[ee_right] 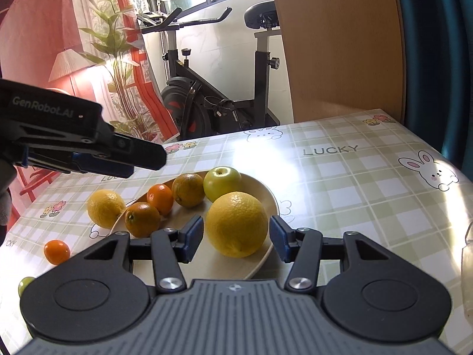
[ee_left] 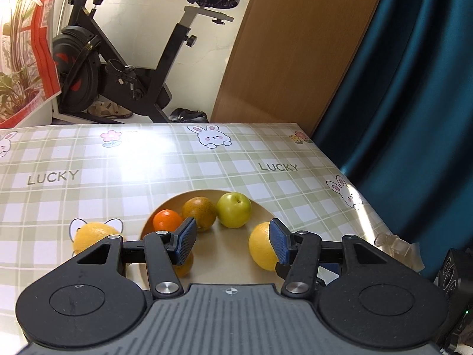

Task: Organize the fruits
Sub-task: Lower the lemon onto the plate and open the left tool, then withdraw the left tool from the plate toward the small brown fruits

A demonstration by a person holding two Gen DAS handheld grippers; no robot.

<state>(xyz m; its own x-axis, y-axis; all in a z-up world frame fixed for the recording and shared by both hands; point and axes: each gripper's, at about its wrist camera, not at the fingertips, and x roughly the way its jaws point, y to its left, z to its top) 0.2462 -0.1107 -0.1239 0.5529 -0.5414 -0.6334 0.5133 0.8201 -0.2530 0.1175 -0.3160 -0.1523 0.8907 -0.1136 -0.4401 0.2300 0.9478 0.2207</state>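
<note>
Round beige plate (ee_right: 267, 195) mid-frame on the glossy plaid surface (ee_right: 354, 195) holds a dimpled lemon (ee_right: 236, 224) (fruit piled around). Right gripper (ee_right: 236, 241) fingers spread beside it, untouching; left gripper (ee_left: 233, 244) fingers spread, empty.

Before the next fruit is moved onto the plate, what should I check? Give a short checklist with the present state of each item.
1. Right tool empty, pads clear of the large yellow citrus fruit: ok.
2. Left tool empty: ok.
3. Free space on the round beige plate: ok.
4. All fruit on the plate: not ok; the yellow lemon and the small orange mandarin lie on the checked tablecloth.
5. Small green fruit near the edge: cannot tell.
</note>
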